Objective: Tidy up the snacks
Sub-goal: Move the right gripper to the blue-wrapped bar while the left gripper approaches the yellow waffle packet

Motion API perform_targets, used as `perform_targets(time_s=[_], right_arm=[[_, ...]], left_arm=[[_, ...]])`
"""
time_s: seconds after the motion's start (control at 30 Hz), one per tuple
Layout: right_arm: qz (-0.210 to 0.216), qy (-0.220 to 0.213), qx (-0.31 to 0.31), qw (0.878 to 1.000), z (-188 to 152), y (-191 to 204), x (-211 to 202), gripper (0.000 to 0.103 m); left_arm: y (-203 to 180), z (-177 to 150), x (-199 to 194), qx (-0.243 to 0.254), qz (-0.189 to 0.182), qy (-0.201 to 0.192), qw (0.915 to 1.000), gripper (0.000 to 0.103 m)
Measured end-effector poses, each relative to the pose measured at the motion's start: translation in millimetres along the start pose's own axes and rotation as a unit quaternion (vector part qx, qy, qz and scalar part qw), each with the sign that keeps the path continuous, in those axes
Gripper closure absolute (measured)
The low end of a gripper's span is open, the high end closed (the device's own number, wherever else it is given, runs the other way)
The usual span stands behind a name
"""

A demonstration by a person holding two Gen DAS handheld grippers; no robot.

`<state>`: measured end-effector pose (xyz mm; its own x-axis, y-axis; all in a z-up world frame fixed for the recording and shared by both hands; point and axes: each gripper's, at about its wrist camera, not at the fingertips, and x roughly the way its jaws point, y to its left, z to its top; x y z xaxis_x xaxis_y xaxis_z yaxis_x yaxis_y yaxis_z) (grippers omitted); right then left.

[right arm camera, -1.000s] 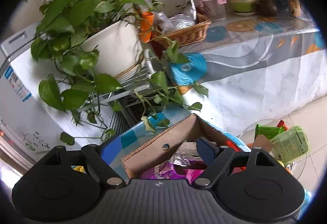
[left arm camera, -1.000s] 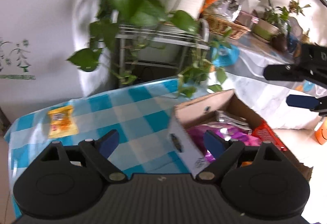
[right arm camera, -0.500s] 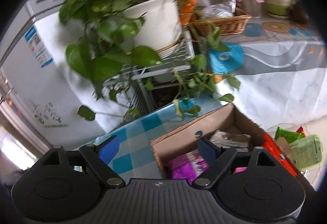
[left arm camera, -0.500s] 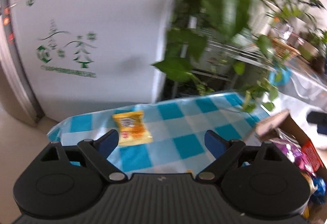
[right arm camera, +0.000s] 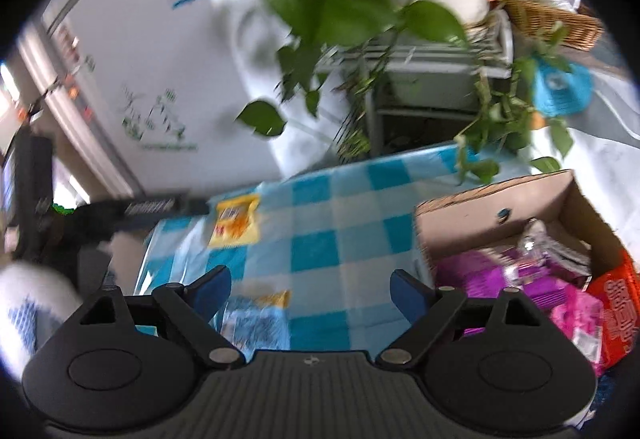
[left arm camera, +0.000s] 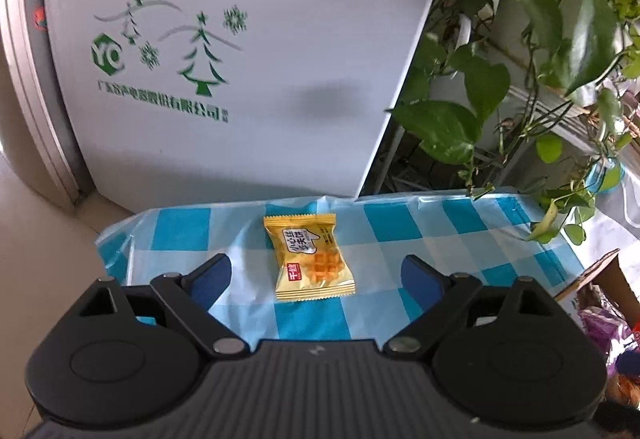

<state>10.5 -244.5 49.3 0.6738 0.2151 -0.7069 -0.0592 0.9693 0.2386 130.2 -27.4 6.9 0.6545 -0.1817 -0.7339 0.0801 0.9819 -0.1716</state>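
Observation:
A yellow waffle snack packet lies flat on the blue-and-white checked tablecloth. My left gripper hovers over it, open, with the packet between its blue fingertips and untouched. My right gripper hangs above the cloth with its jaws opening and only cloth between them. A blue packet lies by its left finger. In the right wrist view the yellow packet sits further back, the left gripper's dark finger beside it. A cardboard box of purple and red snack packs stands at the right.
A white appliance with a green tree logo stands behind the table. A trailing leafy plant on a wire rack hangs over the table's far right corner. A wicker basket sits further right.
Both views have swung left. The yellow packet came from the far left to between the left gripper's fingers. The box slid toward the right edge. The right jaws have widened.

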Motion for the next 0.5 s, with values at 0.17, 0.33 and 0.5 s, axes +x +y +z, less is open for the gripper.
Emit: perform_targets(time_s=[0.17,0.33,0.5], right_arm=[[0.002,0.031,-0.012,0.999,-10,10,14,0.011],[0.000,0.057,-0.028,0.998,-17,17,30,0.009],[-0.001,0.074,-0.040,0.996,-25,25,46,0.008]], left_arm=[[-3,0,29,0.006,-0.003,0.023,0.9997,0.011],[-2,1,54,0.012,0.006,0.039,0.9992,0.011],[-2,1,76,0.031,0.020,0.050,0.9981,0.011]])
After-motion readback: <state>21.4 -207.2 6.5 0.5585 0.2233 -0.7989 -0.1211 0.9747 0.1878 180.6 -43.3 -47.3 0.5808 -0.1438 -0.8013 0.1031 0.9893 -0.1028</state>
